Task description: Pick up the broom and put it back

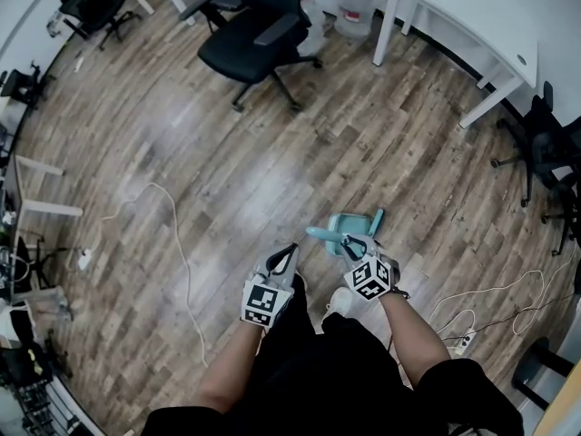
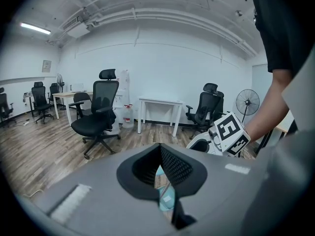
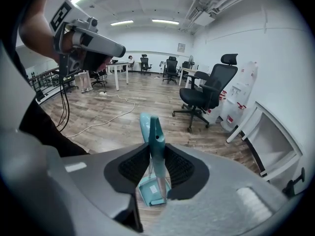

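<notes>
A teal broom stands upright with its foot in a teal dustpan [image 1: 348, 223] on the wood floor in front of me. In the right gripper view the broom's handle [image 3: 155, 132], with a hole near its top, rises between the jaws, and the dustpan [image 3: 151, 193] lies below. A second, paler teal handle top [image 3: 144, 123] shows just behind it. My right gripper [image 1: 349, 242] [image 3: 156, 149] has both pads against the broom handle. Left of it my left gripper [image 1: 290, 248] [image 2: 160, 146] hangs shut and holds nothing. Through its jaws a sliver of the dustpan [image 2: 167, 198] shows.
A black office chair [image 1: 250, 39] stands farther ahead, and white tables [image 1: 472, 7] with water jugs [image 1: 354, 3] line the far right. More chairs [image 1: 545, 153] are at the right edge. A white cable [image 1: 172, 234] crosses the floor at left; a power strip [image 1: 463, 339] lies by my right foot.
</notes>
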`<state>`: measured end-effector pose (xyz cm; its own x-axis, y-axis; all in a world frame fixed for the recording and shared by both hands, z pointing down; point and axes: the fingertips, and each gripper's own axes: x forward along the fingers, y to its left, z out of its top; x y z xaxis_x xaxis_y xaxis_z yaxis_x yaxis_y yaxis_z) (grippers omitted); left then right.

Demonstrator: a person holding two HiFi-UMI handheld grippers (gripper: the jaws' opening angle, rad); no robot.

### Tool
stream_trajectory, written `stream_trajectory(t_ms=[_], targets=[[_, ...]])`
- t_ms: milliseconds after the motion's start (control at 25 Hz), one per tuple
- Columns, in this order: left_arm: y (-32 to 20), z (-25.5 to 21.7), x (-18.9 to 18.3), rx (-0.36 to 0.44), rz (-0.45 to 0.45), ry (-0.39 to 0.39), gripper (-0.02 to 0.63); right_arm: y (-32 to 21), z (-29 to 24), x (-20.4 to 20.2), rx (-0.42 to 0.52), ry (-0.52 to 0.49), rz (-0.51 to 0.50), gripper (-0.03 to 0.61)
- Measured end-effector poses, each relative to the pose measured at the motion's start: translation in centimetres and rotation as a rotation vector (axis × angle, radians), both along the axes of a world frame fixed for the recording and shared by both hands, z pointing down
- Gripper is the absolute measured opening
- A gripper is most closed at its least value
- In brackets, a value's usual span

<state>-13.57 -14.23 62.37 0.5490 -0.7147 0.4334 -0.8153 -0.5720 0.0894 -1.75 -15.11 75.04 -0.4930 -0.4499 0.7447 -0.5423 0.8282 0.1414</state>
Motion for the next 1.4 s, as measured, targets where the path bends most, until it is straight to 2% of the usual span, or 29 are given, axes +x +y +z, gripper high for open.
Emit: stream_trajectory(t_ms=[600,1400], targets=[[0.3,-0.2,1.4,0.014,0.015,-0.002,0.018,1.4,-0.7,2.4,0.018,-0.012,0.04,0.097],[2.5,0.0,5.9,0.011,0.072,0.008,0.018,4.8,-2.0,10.1,0.083,-0.015,0.174,0.094]])
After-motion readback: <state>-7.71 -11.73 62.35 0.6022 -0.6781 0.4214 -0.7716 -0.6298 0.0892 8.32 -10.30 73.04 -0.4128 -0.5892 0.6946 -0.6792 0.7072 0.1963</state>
